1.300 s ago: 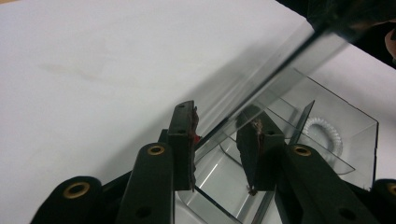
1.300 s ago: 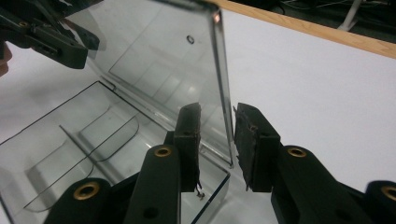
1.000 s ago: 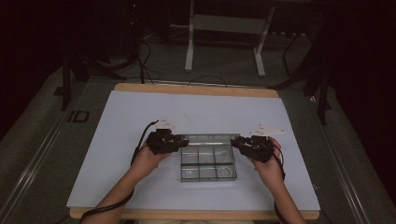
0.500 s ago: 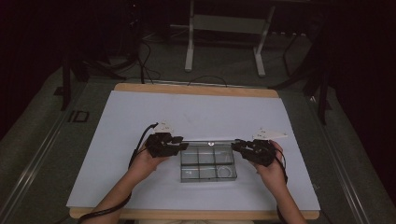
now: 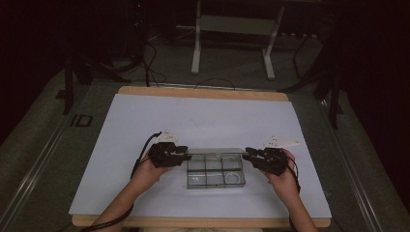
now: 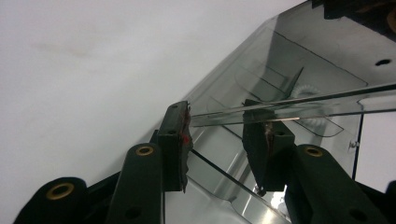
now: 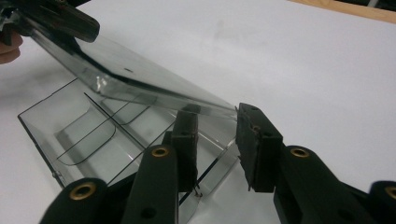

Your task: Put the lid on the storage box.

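Note:
A clear plastic compartment box (image 5: 208, 178) lies on the white table sheet (image 5: 145, 125), near its front. Its clear lid (image 5: 215, 151) is tilted up over the back edge. My left gripper (image 5: 186, 155) is at the lid's left end and my right gripper (image 5: 246, 155) at its right end. In the left gripper view the lid (image 6: 336, 51) slants away, its near edge caught between the pads of my left gripper (image 6: 217, 126). In the right gripper view the lid's end (image 7: 140, 79) sits between the pads of my right gripper (image 7: 212, 126), above the box (image 7: 84, 126).
A small white ring (image 5: 233, 178) lies in the box's front right compartment. The sheet covers a wooden tabletop (image 5: 203, 92). Behind the table stand a metal frame (image 5: 232, 29) and cables on a dark floor.
The lid has tipped up a little more from the box, now showing as a thin strip at its back edge. Both hands have stayed about where they were.

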`<state>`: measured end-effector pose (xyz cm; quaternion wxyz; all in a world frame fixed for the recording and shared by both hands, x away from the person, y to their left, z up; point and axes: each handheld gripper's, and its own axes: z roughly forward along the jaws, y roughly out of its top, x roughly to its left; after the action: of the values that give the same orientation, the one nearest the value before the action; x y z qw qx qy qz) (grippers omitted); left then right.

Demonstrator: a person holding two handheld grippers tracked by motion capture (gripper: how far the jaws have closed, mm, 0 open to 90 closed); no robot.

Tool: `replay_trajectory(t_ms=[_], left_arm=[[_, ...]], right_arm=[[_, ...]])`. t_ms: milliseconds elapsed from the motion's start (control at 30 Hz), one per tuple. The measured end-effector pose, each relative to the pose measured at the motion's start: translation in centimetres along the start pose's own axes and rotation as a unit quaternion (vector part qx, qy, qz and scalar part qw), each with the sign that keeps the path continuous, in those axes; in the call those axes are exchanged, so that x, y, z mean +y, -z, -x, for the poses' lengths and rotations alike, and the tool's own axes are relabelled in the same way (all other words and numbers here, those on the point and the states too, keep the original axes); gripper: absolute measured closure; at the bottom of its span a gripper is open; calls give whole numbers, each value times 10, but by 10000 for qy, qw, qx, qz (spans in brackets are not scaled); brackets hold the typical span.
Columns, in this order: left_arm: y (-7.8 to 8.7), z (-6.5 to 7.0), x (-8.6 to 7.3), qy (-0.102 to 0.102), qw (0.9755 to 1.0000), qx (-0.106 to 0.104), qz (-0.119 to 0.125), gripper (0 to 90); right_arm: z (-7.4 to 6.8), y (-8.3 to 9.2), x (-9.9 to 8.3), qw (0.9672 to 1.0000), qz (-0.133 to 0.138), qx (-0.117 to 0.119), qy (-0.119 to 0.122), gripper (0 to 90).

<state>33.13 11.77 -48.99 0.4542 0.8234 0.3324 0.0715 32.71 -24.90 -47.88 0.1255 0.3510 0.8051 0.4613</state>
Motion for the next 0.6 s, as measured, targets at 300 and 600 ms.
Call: replay_trajectory(t_ms=[300,600], left_arm=[[0,4,-4,-23,10000,33,-31,615],[0,5,-6,-80,9999,81,-107,615]], right_arm=[[3,1,-7,10000,-32,42,-76,670],[6,0,-12,9998,-70,101,-157,660]])
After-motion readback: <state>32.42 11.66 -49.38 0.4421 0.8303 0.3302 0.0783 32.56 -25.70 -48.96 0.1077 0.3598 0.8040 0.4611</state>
